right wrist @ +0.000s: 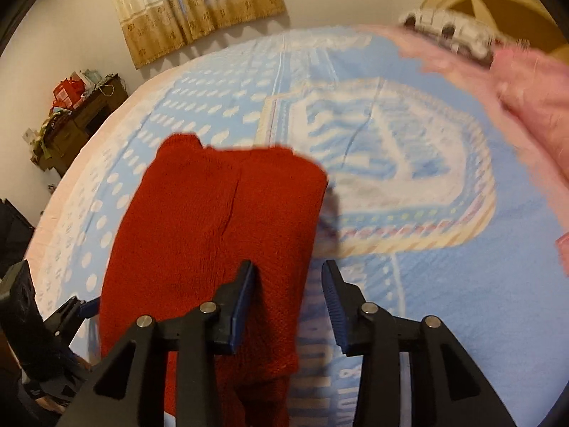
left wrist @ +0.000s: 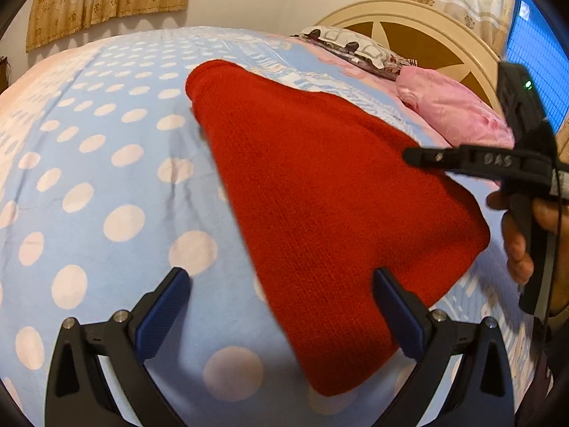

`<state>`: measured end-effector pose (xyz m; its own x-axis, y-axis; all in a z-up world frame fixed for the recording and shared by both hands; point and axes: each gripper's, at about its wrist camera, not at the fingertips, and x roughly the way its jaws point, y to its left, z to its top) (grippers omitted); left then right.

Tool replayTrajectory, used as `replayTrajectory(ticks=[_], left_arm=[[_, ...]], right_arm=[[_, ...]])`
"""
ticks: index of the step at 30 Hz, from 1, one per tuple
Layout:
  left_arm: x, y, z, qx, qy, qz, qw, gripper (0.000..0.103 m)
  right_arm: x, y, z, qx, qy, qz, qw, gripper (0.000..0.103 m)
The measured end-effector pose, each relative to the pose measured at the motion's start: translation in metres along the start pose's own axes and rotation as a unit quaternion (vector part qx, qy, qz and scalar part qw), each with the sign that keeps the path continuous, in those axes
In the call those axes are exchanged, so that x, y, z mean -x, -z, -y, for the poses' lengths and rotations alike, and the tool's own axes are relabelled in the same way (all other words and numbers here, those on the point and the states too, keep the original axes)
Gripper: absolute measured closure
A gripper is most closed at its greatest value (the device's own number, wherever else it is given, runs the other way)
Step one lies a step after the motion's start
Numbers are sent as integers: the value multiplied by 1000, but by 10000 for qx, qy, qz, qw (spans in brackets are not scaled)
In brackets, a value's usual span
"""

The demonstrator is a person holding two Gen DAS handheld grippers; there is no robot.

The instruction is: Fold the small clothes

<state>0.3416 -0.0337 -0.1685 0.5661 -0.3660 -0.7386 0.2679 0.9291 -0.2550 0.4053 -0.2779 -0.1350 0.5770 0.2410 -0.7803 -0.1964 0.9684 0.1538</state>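
Observation:
A red knitted garment (left wrist: 320,213) lies folded flat on the blue bedspread with white dots (left wrist: 89,178). My left gripper (left wrist: 281,277) is open and empty, hovering over the garment's near left edge, one finger over the bedspread, one over the cloth. The right gripper shows at the right of the left wrist view (left wrist: 412,156), over the garment's far edge. In the right wrist view the garment (right wrist: 213,220) lies left of centre, and my right gripper (right wrist: 290,270) is open and empty above its right edge. The left gripper (right wrist: 78,306) shows at the lower left.
A pink pillow (left wrist: 451,110) and a patterned pillow (left wrist: 352,48) lie by the cream headboard (left wrist: 409,17). Curtains (right wrist: 192,3) hang on the far wall. A cluttered dark cabinet (right wrist: 74,114) stands beside the bed. A window (left wrist: 533,60) is at the right.

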Motion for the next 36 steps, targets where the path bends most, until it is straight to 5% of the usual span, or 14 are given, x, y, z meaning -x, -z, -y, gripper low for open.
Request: replayTrajectory(ticks=[2, 5, 11, 14, 21, 27, 36], left_arm=[[0, 1, 2, -21, -28, -14, 10000, 0], [-1, 1, 3, -50, -64, -40, 10000, 0], [-1, 0, 0, -6, -6, -75, 10000, 0], [-2, 0, 1, -18, -16, -91, 10000, 0], [7, -3, -8, 210, 187, 17, 9996, 0], [33, -12, -21, 646, 206, 669, 9955, 0], [-3, -24, -4, 264, 229, 54, 9994, 0]], right_arm=[[13, -3, -14, 245, 106, 318, 9991, 63], [24, -4, -44, 677, -345, 520, 9958, 62], [-21, 10, -64, 1082, -320, -479, 9925, 62], [-21, 11, -60, 1184, -443, -394, 9912, 61], [1, -14, -16, 552, -1060, 65, 9928, 44], [-9, -28, 25, -15, -820, 101, 9966, 44], [-65, -44, 54, -667, -1482, -467, 9856, 44]])
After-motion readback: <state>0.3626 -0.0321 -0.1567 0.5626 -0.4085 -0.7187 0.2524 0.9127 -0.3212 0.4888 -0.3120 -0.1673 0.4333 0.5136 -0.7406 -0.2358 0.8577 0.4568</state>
